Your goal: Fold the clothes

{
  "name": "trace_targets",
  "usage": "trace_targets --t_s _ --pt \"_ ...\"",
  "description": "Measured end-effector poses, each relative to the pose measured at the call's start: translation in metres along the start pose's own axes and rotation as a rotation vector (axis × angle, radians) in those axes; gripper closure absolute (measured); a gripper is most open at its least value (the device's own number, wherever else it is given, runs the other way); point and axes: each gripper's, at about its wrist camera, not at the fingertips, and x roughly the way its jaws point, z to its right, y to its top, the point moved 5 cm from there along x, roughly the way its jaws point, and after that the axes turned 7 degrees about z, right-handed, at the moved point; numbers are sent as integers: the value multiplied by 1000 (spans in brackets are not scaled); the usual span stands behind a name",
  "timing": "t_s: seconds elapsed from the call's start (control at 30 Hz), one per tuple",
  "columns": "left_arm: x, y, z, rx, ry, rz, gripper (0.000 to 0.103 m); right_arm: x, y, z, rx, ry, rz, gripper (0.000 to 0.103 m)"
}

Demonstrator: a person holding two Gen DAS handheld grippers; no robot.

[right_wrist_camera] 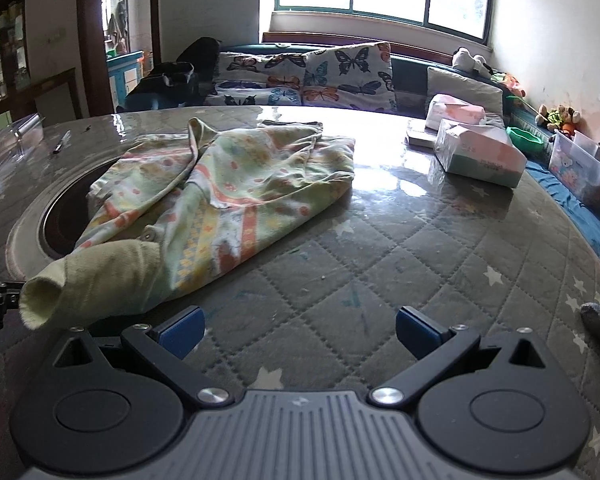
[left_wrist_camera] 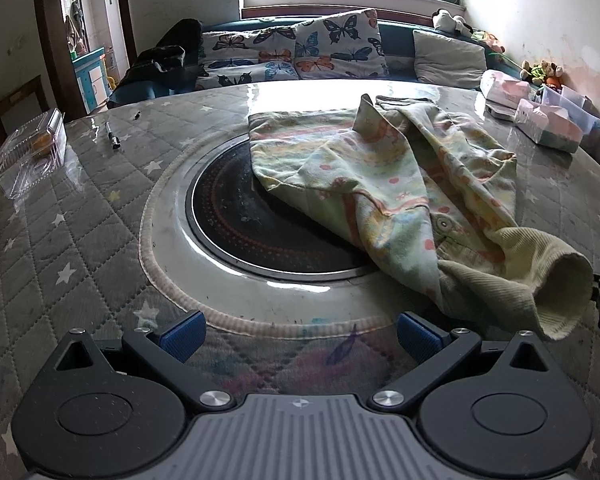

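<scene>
- The left gripper (left_wrist_camera: pixel 299 334), black with blue ribbed pads, stands spread wide and pinches nothing; only the quilted table shows between its fingers.
- The right gripper (right_wrist_camera: pixel 300 330), of the same make, is likewise spread wide with bare quilting between its pads.
- Each gripper shows in the other's view only as a black and blue sliver cut off by the frame edge.
- The pale green child's garment with orange and yellow printed bands (left_wrist_camera: pixel 384 168) lies crumpled on the table, ahead and to the right of the left gripper, ahead and to the left of the right one.
- Its ribbed cream cuff (right_wrist_camera: pixel 96 280) points toward the grippers, near the right gripper's left pad; whether they touch cannot be told.
- The garment hides part of the round black inset plate (left_wrist_camera: pixel 236 216) sunk in the middle of the grey star-quilted table under a glossy clear cover (left_wrist_camera: pixel 80 240).
- A grey cloth shape at the right edge of the right view is cut off and cannot be made out.
- Clear plastic clamshell box (left_wrist_camera: pixel 30 152) and a dark pen (left_wrist_camera: pixel 112 136) lie far left.
- Pink and green tissue packs (right_wrist_camera: pixel 480 156) sit far right; their print is too small to read.
- Butterfly-print cushions (left_wrist_camera: pixel 324 46) line the bench beyond.
</scene>
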Motion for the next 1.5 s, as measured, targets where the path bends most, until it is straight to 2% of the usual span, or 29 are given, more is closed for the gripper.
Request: trace_targets --t_s 0.7,1.5 --pt "-9 -6 19 53 -20 -4 0 -14 -4 -8 -25 10 5 0" --pt "-6 0 17 52 -19 -1 0 -10 2 -15 -58 12 5 0"
